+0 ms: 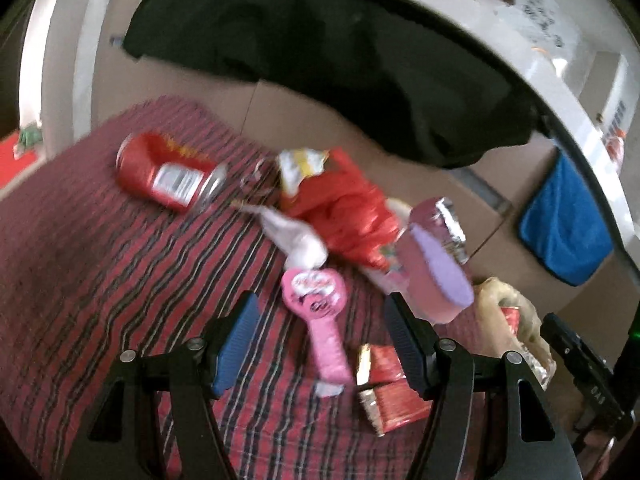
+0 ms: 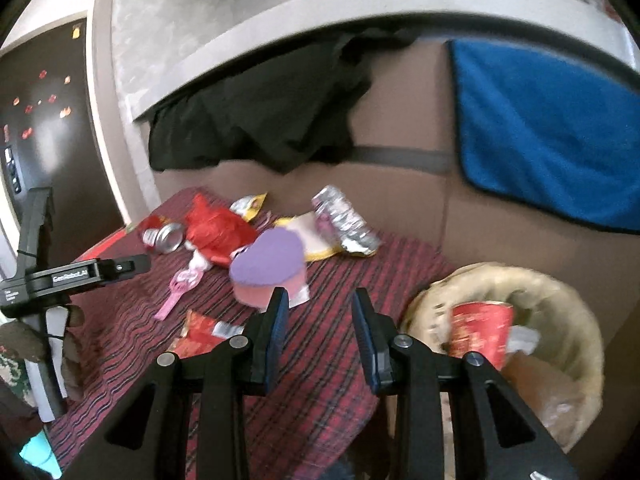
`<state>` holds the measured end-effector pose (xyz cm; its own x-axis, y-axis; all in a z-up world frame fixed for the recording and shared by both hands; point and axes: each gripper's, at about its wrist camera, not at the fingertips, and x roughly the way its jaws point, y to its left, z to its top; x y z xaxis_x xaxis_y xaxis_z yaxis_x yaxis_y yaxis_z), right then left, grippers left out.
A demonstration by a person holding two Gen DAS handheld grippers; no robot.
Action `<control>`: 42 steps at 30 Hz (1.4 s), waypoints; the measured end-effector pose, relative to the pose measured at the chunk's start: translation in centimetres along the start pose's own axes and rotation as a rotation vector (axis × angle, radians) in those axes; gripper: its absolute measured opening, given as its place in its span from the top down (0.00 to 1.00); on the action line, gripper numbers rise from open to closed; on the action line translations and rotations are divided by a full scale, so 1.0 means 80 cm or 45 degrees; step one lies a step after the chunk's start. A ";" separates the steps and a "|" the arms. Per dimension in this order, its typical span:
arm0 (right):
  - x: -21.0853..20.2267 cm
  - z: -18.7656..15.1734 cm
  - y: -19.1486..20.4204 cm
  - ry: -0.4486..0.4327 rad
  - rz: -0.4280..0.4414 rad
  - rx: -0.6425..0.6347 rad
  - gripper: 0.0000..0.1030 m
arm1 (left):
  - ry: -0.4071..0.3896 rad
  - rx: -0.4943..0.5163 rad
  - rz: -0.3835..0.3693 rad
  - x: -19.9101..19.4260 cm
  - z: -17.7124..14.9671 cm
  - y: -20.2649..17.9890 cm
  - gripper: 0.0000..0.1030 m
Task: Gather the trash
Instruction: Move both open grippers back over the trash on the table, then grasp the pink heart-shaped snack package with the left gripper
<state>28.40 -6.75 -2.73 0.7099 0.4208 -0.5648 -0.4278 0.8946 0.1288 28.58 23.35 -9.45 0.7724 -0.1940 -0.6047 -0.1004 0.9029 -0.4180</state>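
Trash lies scattered on a red striped cloth (image 1: 100, 280). I see a crushed red can (image 1: 168, 172), a red plastic bag (image 1: 340, 200), a white tissue (image 1: 296, 236), a pink paddle-shaped wrapper (image 1: 316, 300), a red foil wrapper (image 1: 384, 392) and a pink heart-shaped box with a purple lid (image 2: 268, 272). My left gripper (image 1: 320, 336) is open just above the pink wrapper, holding nothing. My right gripper (image 2: 320, 320) is open and empty, just short of the heart-shaped box. A woven basket (image 2: 568, 300) to its right holds a red cup (image 2: 480, 332).
Cardboard boxes (image 2: 400, 208) wall off the back, with a black cloth (image 2: 260, 120) and a blue towel (image 2: 540, 132) draped over them. A crumpled silver wrapper (image 2: 344, 220) lies by the boxes. The left gripper's body (image 2: 80, 276) shows at the left edge of the right wrist view.
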 end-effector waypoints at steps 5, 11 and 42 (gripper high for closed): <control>0.016 -0.005 0.014 0.036 0.022 0.001 0.70 | 0.047 0.103 0.014 0.031 -0.001 -0.020 0.36; 0.019 -0.012 0.023 0.066 -0.005 -0.045 0.70 | 0.124 0.138 0.091 0.077 0.005 -0.028 0.36; 0.060 0.013 0.073 0.175 0.142 -0.062 0.69 | -0.048 0.115 0.010 -0.041 -0.004 0.014 0.69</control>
<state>29.87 0.68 -3.86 0.5748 0.4891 -0.6560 -0.5283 0.8340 0.1590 25.77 24.87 -8.15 0.7949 -0.1738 -0.5813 -0.0510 0.9356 -0.3495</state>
